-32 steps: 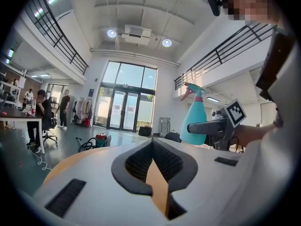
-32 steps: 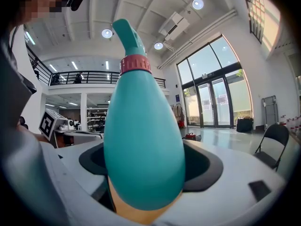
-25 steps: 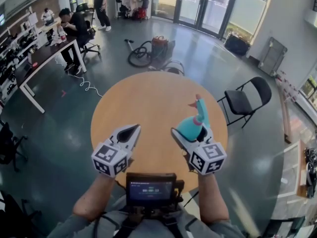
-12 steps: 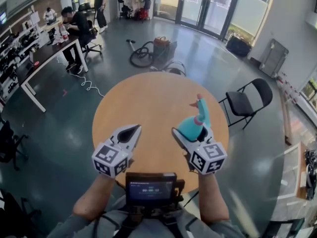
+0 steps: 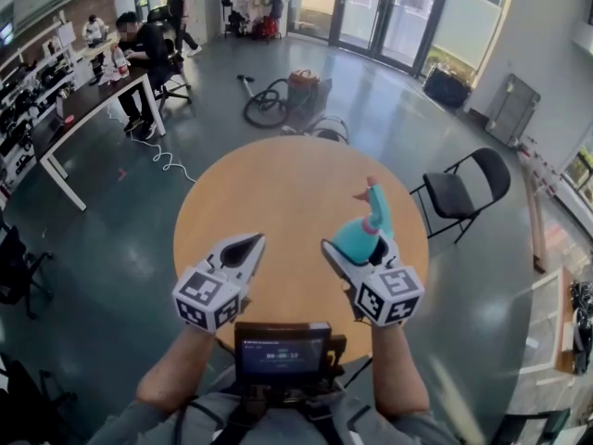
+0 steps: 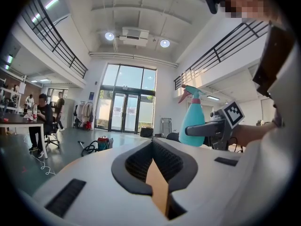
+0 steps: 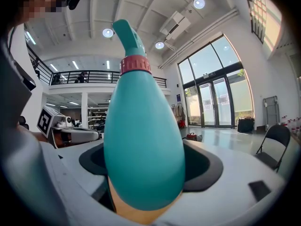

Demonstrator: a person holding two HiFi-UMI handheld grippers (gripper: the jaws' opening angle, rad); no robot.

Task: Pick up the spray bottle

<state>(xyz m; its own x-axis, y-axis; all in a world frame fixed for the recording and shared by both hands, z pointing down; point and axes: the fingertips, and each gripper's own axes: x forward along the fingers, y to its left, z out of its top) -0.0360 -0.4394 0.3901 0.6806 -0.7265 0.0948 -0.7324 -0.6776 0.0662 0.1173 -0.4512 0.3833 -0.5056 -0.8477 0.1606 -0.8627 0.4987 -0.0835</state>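
Observation:
The teal spray bottle (image 5: 359,235), with a pink collar and pink nozzle, is held upright above the round wooden table (image 5: 278,202). My right gripper (image 5: 352,248) is shut on its wide body, which fills the right gripper view (image 7: 143,145). To its left my left gripper (image 5: 243,246) hovers over the table, shut with nothing between its jaws. In the left gripper view my left gripper (image 6: 154,166) shows its pads together, and the spray bottle (image 6: 193,121) in my right gripper (image 6: 207,129) appears at the right.
A black folding chair (image 5: 460,188) stands right of the table. A vacuum cleaner with hose and a bag (image 5: 278,95) lie on the floor beyond it. At the far left a person sits at a desk (image 5: 79,109); another person walks behind.
Both grippers and the bottle have stayed in place. Only the standing person in the far background has shifted.

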